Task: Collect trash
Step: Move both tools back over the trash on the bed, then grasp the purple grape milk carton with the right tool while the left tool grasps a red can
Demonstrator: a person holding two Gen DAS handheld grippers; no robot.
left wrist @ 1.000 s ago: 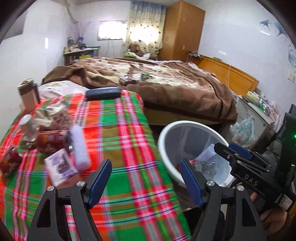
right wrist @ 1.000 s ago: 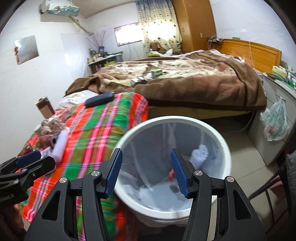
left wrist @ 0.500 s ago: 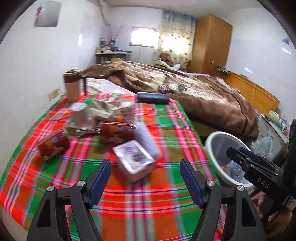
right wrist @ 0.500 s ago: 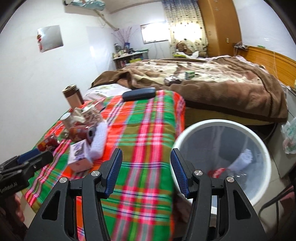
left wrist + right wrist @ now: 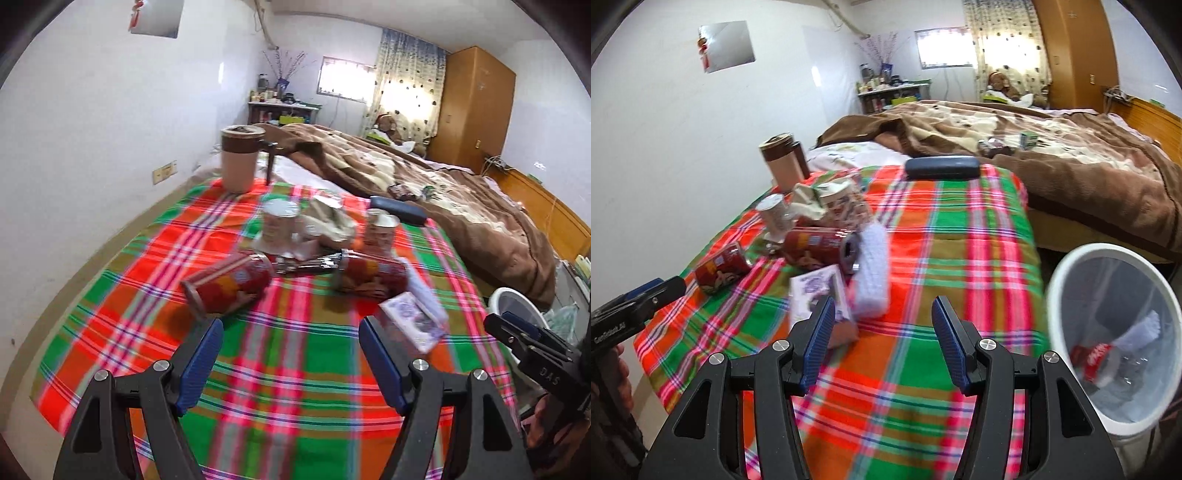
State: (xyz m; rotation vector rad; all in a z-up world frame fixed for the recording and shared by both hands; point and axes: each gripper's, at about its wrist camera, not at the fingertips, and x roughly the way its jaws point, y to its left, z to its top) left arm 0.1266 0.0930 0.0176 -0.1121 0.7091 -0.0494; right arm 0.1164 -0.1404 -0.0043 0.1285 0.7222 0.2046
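Trash lies on a plaid-covered table [image 5: 295, 369]: a red can [image 5: 231, 286] on its side, a second red can [image 5: 369, 275], a purple box [image 5: 413, 319], two white cups [image 5: 279, 223] and crumpled wrappers [image 5: 328, 219]. My left gripper [image 5: 291, 341] is open and empty, just short of the first red can. My right gripper [image 5: 882, 325] is open and empty, near the purple box [image 5: 820, 291] and a white roll [image 5: 871, 271]. The white bin [image 5: 1115, 332] stands right of the table and holds a red-labelled bottle [image 5: 1097, 363].
A brown-lidded mug [image 5: 240, 160] and a dark case [image 5: 397, 214] sit at the table's far end. A bed with a brown blanket [image 5: 1052, 155] lies beyond. The white wall runs along the left. The left gripper shows in the right wrist view [image 5: 631, 306].
Both grippers have swung left from the bin toward the table. The trash pile now fills both views and the bin has shifted to the right edge.
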